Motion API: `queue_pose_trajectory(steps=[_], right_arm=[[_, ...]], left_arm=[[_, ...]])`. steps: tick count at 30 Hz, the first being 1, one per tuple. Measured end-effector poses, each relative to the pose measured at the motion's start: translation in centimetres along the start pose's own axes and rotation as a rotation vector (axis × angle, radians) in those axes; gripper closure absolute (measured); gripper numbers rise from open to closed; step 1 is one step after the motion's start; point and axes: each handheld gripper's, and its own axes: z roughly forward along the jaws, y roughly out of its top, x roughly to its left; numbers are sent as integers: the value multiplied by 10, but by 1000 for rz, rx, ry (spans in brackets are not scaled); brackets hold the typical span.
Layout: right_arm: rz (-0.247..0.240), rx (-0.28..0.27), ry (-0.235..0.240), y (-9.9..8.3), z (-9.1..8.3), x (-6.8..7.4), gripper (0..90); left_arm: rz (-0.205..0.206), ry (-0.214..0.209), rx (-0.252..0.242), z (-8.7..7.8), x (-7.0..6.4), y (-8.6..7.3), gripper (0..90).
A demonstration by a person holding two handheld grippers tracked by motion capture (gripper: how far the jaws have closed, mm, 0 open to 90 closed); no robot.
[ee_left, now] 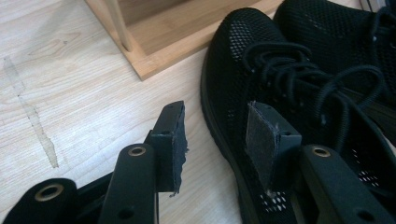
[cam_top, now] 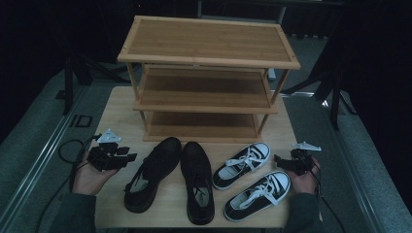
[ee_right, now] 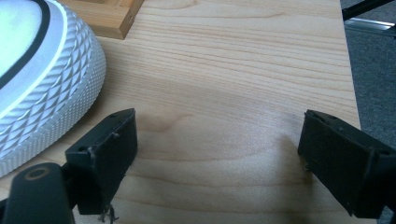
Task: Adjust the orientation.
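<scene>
Black mesh shoes (cam_top: 154, 171): lying mid-desk, toes pointing toward the bamboo shoe rack (cam_top: 206, 73).
Left gripper (cam_top: 127, 158): hovering beside them, jaws apart.
Right gripper (cam_top: 278, 160): hovering near black-and-white sneakers (cam_top: 250, 177), jaws gaping.

The table (cam_top: 116, 109) is pale, smooth wood with visible grain, and the rack (cam_top: 206, 46) is warmer, matt bamboo-like wood. The black shoe (ee_left: 261, 79) is open mesh cloth with matt woven laces. The sneaker (ee_right: 42, 88) has a white rubber toe with a rough diamond texture. The left gripper (ee_left: 219, 140) wears fuzzy, matt black pads (ee_left: 180, 140).
</scene>
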Motion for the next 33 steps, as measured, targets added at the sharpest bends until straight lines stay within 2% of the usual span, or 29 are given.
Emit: queue_pose_trajectory(steps=[9, 18, 24, 33], right_arm=[[-1, 0, 0, 0, 0, 0, 118], [0, 0, 0, 0, 0, 0, 118], [-1, 0, 0, 0, 0, 0, 118], [-1, 0, 0, 0, 0, 0, 118]], left_arm=[[46, -21, 22, -10, -11, 0, 572], [65, -40, 30, -20, -19, -2, 560], [64, -40, 35, -23, -21, -4, 556], [100, -53, 58, -22, -31, -4, 559]])
